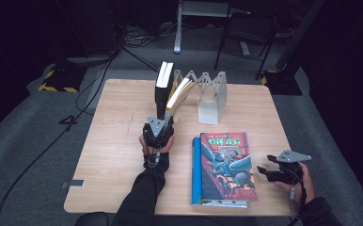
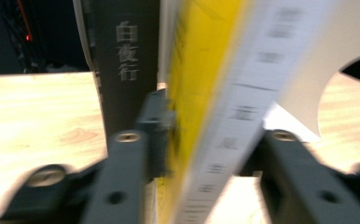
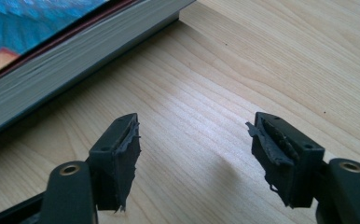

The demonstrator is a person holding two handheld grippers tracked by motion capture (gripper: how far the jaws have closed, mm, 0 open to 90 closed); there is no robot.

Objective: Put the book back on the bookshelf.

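Note:
A black book stands upright at the far middle of the table. A thinner book with a yellow and white cover leans to the right beside it, toward a folding metal bookend rack. My left gripper is at this book's near end. In the left gripper view the yellow and white book runs between the jaws of my left gripper, which press on both its sides, with the black book just to its left. My right gripper rests low at the right, open with nothing between its jaws.
Two books lie flat in a stack near the front edge: an illustrated one on top of a blue one. The page edges of that stack lie just left of my right gripper. Bare wood lies left of my left hand.

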